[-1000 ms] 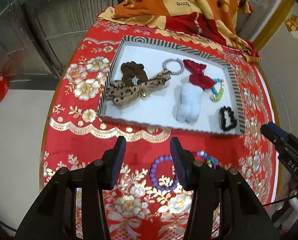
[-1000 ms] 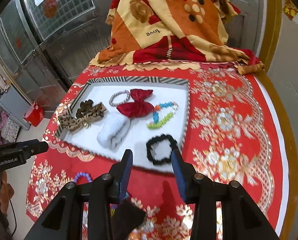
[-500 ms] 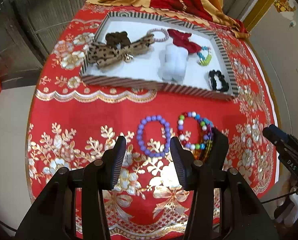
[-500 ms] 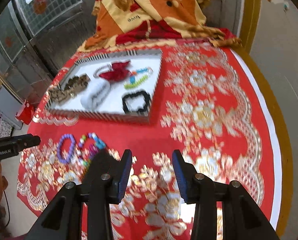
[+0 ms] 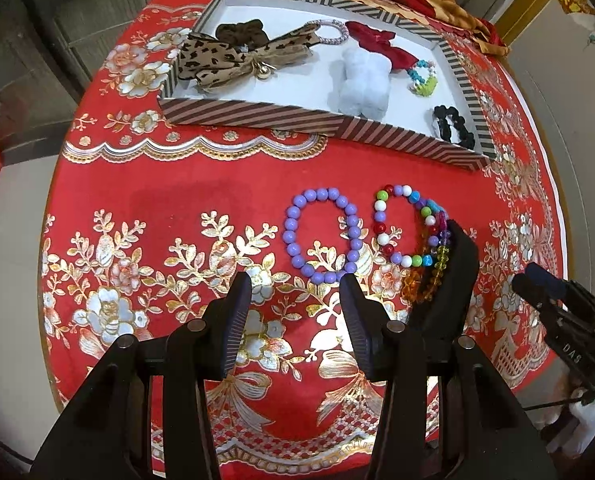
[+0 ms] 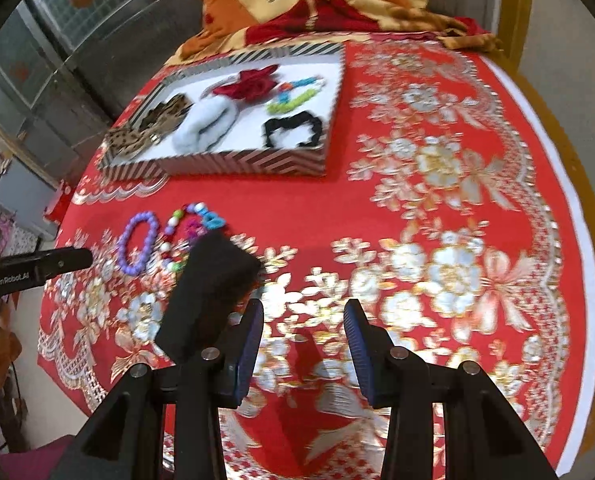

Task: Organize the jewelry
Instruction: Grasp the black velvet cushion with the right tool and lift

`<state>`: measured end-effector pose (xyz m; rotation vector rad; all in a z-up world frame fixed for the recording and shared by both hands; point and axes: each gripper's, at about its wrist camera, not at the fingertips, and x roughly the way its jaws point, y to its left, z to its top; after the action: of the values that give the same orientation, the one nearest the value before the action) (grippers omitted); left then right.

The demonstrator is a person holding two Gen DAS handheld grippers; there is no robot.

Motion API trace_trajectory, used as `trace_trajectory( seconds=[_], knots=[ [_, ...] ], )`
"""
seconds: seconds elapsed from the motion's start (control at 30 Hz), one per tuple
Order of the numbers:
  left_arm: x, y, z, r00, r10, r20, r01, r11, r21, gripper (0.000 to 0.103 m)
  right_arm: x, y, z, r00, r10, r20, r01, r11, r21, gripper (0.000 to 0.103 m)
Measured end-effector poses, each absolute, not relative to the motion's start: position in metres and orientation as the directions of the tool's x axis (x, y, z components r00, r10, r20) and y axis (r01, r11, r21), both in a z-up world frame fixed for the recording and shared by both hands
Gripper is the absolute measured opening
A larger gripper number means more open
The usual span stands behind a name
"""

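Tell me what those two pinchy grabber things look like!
Both are matte black plastic with round silver screws. The left gripper and the right gripper each have two flat fingers with ribbed dark blue pads. From the side, the left one shows white "GenRobot.AI" lettering; the right one shows "DAS" and a thin black cable.

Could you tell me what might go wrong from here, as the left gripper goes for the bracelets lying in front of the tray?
1. The purple bead bracelet lies right beside the multicolour bead bracelet, so the open left gripper might snag both.
2. The amber crystal bracelet sits against a black block that partly hides it, so it could be missed.
3. The striped tray has a raised wall; a low carry might catch it.
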<state>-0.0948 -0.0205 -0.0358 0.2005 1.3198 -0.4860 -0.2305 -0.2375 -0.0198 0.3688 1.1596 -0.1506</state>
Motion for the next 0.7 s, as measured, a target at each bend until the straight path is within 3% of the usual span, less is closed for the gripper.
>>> trace_trajectory(
  seconds=[0.7],
  knots=[
    [-0.094,-0.075,-0.042,0.095,-0.250,-0.964,0.528,0.833,-0.164,0.045,-0.209,-0.214,-0.029,0.379,0.159,-0.911,0.242,0.934,0.264,0.040]
  ],
)
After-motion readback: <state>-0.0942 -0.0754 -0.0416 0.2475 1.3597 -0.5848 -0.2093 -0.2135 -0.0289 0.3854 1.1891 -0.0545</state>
